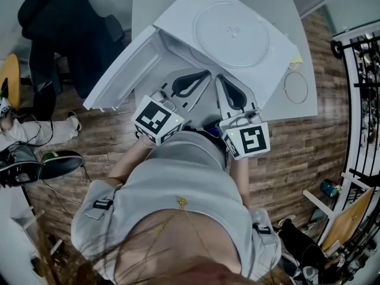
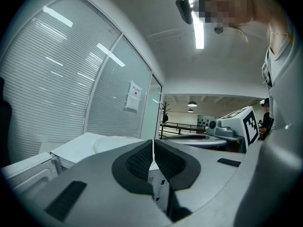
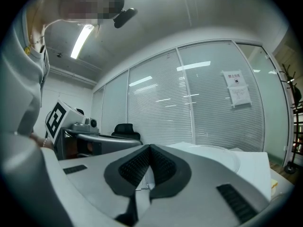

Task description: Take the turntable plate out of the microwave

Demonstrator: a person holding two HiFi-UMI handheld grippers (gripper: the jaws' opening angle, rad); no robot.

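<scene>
Already atop the microwave (image 1: 278,64), turntable plate (image 1: 231,34); left gripper (image 1: 206,74), right gripper (image 1: 219,78) closed.

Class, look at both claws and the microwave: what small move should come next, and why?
Probably reach the left claw over to the open door and push it shut. The turntable plate already lies on top of the microwave, so nothing seems left to lift out. The left claw and the right claw are both shut and empty.
</scene>
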